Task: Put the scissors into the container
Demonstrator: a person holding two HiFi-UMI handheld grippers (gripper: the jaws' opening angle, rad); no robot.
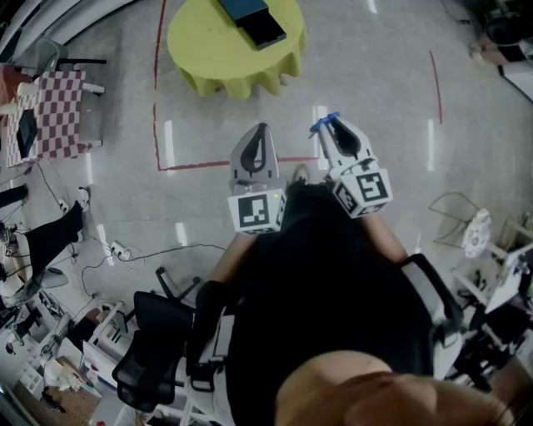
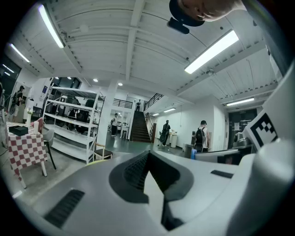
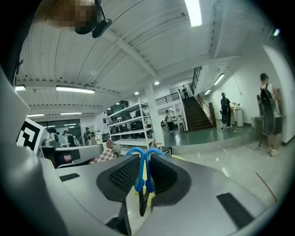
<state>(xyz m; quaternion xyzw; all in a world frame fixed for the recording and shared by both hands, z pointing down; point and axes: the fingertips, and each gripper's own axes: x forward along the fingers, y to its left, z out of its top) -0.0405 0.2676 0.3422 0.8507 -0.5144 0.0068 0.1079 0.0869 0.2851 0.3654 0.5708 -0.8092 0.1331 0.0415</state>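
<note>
The grey floor (image 1: pixel 375 91) takes up most of what lies below me, with a red tape line (image 1: pixel 158 100) marking out a bay on it. At the far side of that bay stands a round table under a yellow-green cloth (image 1: pixel 208 50). Two dark flat things (image 1: pixel 254 21) lie on the cloth toward its far edge, and I cannot tell which of them is the container. Away to my left is a smaller table with a red-checked cloth (image 1: pixel 58 112), and beyond it white shelving (image 2: pixel 73 124) and a staircase (image 2: pixel 138 126).

I hold both grippers out over the floor on the near side of the tape, well short of the round table's near edge.

My left gripper (image 1: pixel 262 129) is clenched on nothing. Its ribbed pads meet at the tips (image 2: pixel 148 154), and only bare floor shows past them.

My right gripper (image 1: pixel 333 125) is clamped on the scissors (image 3: pixel 143 177). My dark pads (image 3: pixel 122 177) press on them from either side. The blue handle loops stick out just past my fingertips, and the dark blades run back between the jaws toward the camera. From above, only the blue of the handles (image 1: pixel 325 123) shows at the tip.
</note>
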